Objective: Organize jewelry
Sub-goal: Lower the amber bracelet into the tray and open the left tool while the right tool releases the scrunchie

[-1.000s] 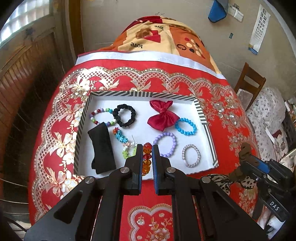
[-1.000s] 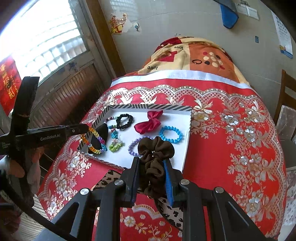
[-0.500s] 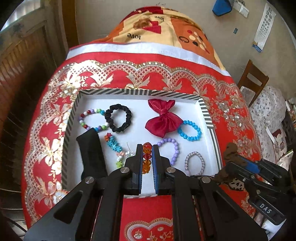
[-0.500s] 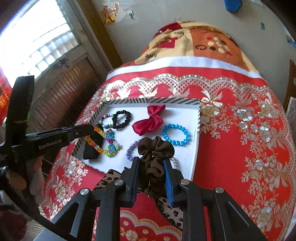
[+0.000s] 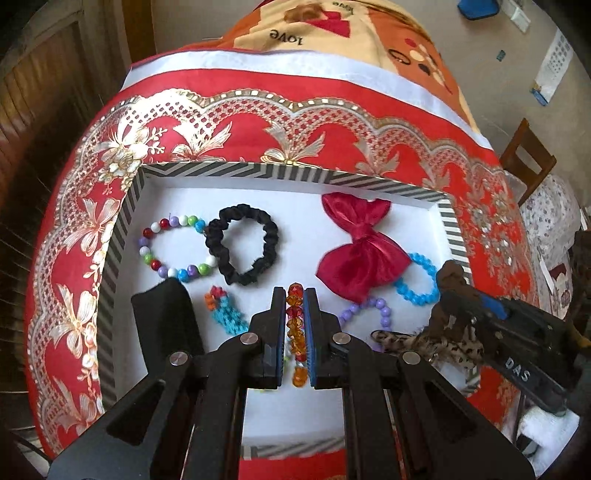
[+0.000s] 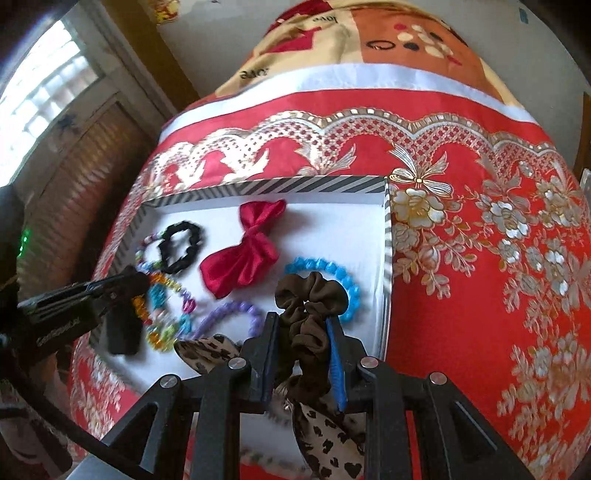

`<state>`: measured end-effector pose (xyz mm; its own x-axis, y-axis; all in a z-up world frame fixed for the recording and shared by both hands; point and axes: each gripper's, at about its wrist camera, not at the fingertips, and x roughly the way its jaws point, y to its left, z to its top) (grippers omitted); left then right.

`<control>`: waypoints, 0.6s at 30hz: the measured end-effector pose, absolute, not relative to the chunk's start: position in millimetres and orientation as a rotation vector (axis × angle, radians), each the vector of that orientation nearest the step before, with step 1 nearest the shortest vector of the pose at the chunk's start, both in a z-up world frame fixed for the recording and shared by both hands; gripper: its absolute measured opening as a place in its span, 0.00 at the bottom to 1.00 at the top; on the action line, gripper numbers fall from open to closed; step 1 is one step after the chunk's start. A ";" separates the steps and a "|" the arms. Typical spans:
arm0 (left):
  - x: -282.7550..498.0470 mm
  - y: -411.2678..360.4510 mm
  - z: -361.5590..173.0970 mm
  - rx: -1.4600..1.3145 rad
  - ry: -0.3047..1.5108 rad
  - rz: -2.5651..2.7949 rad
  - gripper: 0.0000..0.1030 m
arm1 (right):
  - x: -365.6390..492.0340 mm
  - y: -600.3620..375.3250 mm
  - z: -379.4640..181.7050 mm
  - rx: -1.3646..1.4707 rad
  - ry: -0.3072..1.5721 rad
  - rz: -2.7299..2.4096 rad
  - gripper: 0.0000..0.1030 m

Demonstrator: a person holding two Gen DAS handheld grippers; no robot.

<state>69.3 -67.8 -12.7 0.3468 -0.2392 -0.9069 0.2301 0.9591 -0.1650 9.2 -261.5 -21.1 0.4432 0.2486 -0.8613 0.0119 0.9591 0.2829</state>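
Observation:
A white tray with a striped rim (image 5: pixel 295 173) (image 6: pixel 280 186) lies on the red tablecloth. My left gripper (image 5: pixel 294 295) is shut on a bracelet of orange and red faceted beads (image 5: pixel 295 325), low over the tray's near middle. My right gripper (image 6: pixel 303 319) is shut on a dark brown scrunchie (image 6: pixel 310 295), over the tray's near right part, with a leopard-print scrunchie (image 6: pixel 207 350) hanging under it. In the tray lie a red satin bow (image 5: pixel 362 254), a black scrunchie (image 5: pixel 242 251), a multicoloured bead bracelet (image 5: pixel 173 247), a blue bead bracelet (image 5: pixel 421 280), a purple bead bracelet (image 5: pixel 369 314) and a black pouch (image 5: pixel 162 321).
The red floral tablecloth (image 6: pixel 480 258) covers the table around the tray, with an orange patterned blanket (image 5: pixel 351 33) at its far end. A wooden chair (image 5: pixel 528 162) stands at the right. A wooden door and window (image 6: pixel 55 110) are on the left.
Both grippers have come down and forward over the tray, each still holding its piece. The tray and its contents look larger and closer. The leopard-print scrunchie now hangs over the tray.

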 end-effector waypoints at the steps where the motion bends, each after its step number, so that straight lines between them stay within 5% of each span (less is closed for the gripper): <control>1: 71.7 -67.6 -14.6 -0.010 1.181 -0.302 0.08 | 13.7 -262.5 -24.1 0.263 1.108 0.140 0.23; 6: 81.0 -68.8 -24.6 -0.010 1.194 -0.289 0.08 | 29.3 -269.3 -41.2 0.281 1.124 0.119 0.23; 10: 87.4 -69.1 -30.7 -0.034 1.209 -0.283 0.08 | 30.7 -270.3 -39.8 0.294 1.101 0.130 0.38; 13: 90.5 -66.5 -34.4 -0.061 1.227 -0.278 0.14 | 28.2 -269.0 -32.6 0.277 1.080 0.128 0.40; 15: 90.1 -63.6 -34.6 -0.070 1.228 -0.266 0.28 | 22.3 -268.9 -24.5 0.284 1.055 0.141 0.40; 18: 86.2 -58.8 -31.7 -0.083 1.221 -0.257 0.31 | 13.0 -270.7 -14.8 0.302 1.028 0.135 0.41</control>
<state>86.2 -58.8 -31.7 0.3177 -0.2396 -0.9174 0.1506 0.9680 -0.2007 13.0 -270.7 -14.8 0.5127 0.2506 -0.8212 0.0309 0.9504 0.3094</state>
